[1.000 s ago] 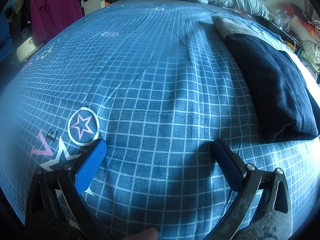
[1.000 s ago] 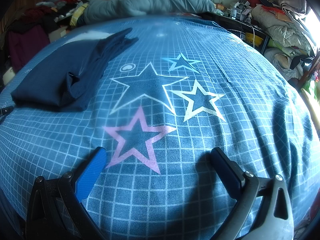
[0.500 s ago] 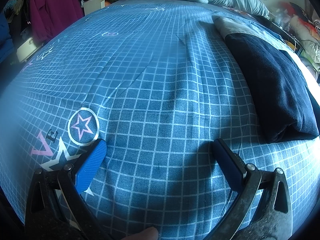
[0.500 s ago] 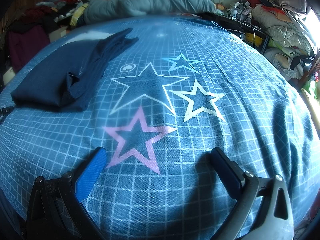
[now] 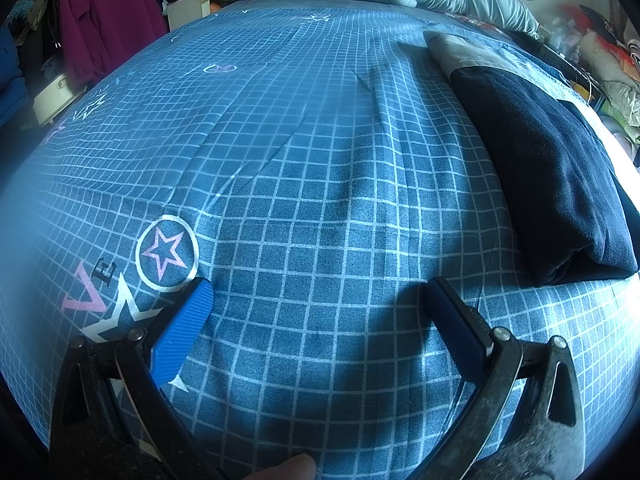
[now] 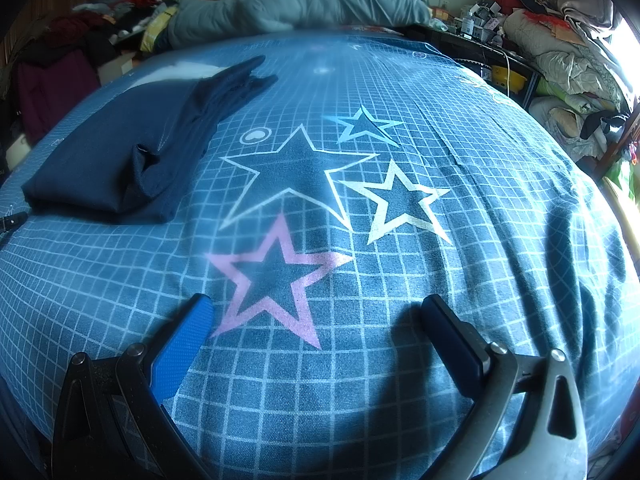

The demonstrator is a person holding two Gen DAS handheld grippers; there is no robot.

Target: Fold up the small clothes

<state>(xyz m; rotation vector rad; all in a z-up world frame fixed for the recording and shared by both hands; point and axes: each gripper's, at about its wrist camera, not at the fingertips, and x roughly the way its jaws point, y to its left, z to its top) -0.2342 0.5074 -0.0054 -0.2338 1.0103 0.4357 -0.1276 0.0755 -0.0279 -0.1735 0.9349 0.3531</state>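
- Daylight is flooding in from the window [image 6: 630, 40] at the far right of the bedspread [image 6: 460, 280], blowing out to white glare.
- Both grippers are casting soft shadows onto the bedspread ahead of their fingers.
- Fisheye distortion is bulging the bedspread grid; corners are darkening.
- The left-wrist view is hazing blue beside the bedspread's left edge.
- The grey duvet [image 6: 296, 4] behind the bedspread is looking blurred.
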